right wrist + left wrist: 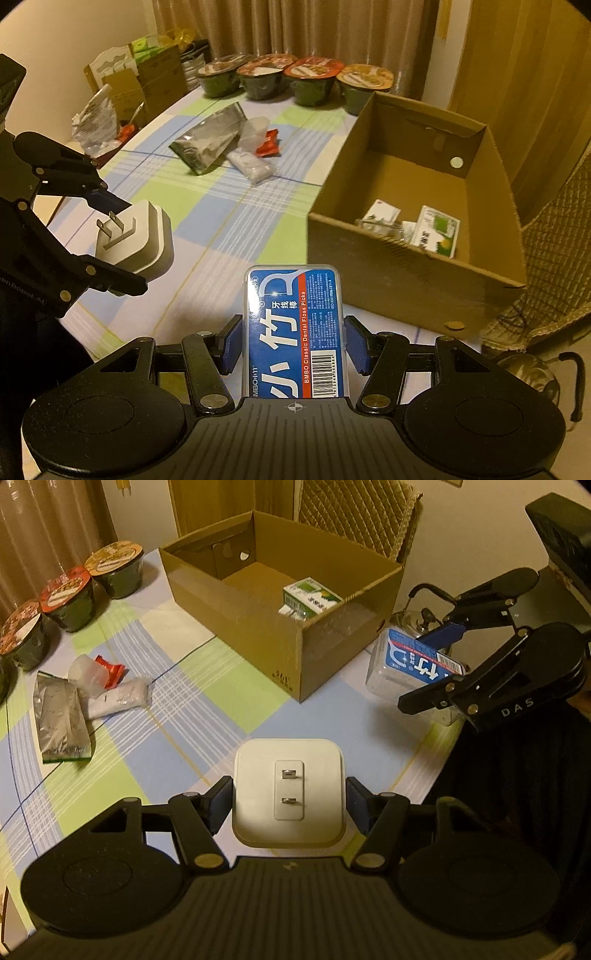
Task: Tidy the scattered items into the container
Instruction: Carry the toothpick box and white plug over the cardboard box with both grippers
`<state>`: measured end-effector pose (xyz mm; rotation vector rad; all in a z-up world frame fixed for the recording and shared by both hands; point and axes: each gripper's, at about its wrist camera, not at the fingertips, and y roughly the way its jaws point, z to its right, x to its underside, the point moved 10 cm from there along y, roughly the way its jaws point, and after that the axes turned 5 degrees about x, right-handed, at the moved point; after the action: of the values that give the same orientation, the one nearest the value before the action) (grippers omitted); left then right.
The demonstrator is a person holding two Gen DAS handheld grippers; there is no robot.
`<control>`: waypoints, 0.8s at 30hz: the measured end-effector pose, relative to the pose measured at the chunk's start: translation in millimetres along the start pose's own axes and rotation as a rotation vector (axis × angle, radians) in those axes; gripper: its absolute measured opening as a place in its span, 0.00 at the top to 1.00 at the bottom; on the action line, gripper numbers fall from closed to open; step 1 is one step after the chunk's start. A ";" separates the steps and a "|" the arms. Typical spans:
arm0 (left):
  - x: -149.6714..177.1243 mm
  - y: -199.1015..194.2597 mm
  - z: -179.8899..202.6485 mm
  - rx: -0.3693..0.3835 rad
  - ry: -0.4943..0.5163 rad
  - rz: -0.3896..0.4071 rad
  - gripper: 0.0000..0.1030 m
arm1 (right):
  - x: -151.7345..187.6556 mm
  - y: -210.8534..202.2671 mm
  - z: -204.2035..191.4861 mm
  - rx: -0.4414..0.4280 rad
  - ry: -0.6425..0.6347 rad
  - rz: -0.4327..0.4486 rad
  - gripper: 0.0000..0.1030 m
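While both hover near the box (332,657):
left gripper (290,805): clamps charger (290,775)
right gripper (293,343): clamps floss case (291,314)

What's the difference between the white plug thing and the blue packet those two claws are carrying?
The white charger is square, plain and opaque, with two metal prongs; the floss pick box is longer, clear plastic with a blue printed label and barcode. The left gripper clamps the charger; the right gripper clamps the box. Both are held above the table, outside the cardboard box.
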<state>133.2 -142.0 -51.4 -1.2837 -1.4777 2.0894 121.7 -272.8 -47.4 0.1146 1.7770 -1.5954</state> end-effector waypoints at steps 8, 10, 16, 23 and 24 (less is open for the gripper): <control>-29.1 3.6 4.7 0.000 -0.007 0.036 0.42 | -6.5 -9.1 27.8 0.039 0.010 0.014 0.42; -37.8 5.0 7.0 0.000 -0.005 0.046 0.42 | -9.8 -12.3 34.3 0.048 0.011 0.021 0.42; -61.8 9.5 14.8 0.008 0.015 0.063 0.42 | -23.7 -21.4 55.0 0.072 0.025 0.046 0.42; -95.1 14.3 19.1 0.003 0.019 0.098 0.42 | -47.7 -22.7 77.6 0.099 0.022 0.073 0.42; -100.6 15.0 18.9 -0.002 0.020 0.107 0.42 | -51.0 -22.2 80.8 0.102 0.021 0.076 0.42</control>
<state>179.3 -226.1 -12.4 -1.4091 -1.4323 2.1351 183.8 -329.7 2.8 0.2457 1.6868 -1.6356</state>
